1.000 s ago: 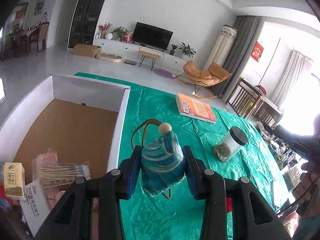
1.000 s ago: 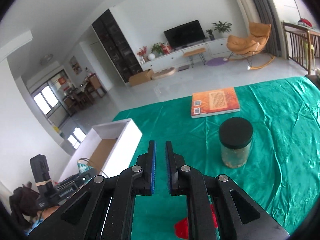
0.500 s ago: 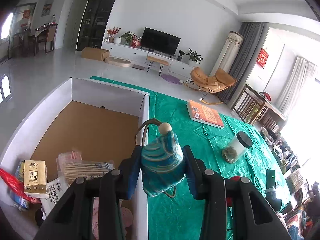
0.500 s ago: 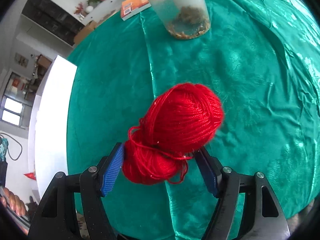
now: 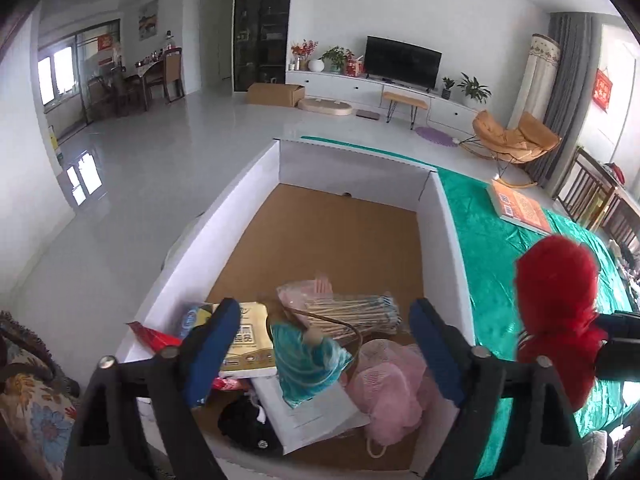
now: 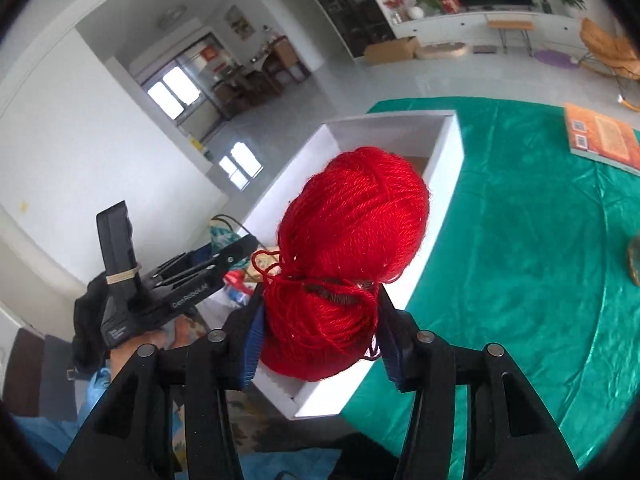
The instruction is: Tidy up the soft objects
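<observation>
My left gripper [image 5: 320, 312] hangs over the white box [image 5: 436, 232], its jaws opening wide. The teal striped pouch [image 5: 308, 356] sits loose between them, touching neither pad, above the things in the box. My right gripper [image 6: 320, 320] carries the red yarn ball [image 6: 352, 240] in the air over the box's near corner [image 6: 448, 168]. Its jaws are opening, with the yarn between them and both pads pressed on its lower half. The left wrist view shows the red yarn ball [image 5: 556, 304] at the right, beside the box.
The box holds a yellow tissue pack [image 5: 248, 340], a swab packet [image 5: 352, 312], a pink mesh puff [image 5: 388, 384] and a black item [image 5: 244, 420]. On the green cloth [image 6: 520, 240] lie an orange book [image 6: 604, 140] and a jar [image 6: 634, 260].
My left gripper swung left over the box and opened, letting go of the teal pouch. My right gripper opened, dropped onto the red yarn, took it and carried it toward the box.
</observation>
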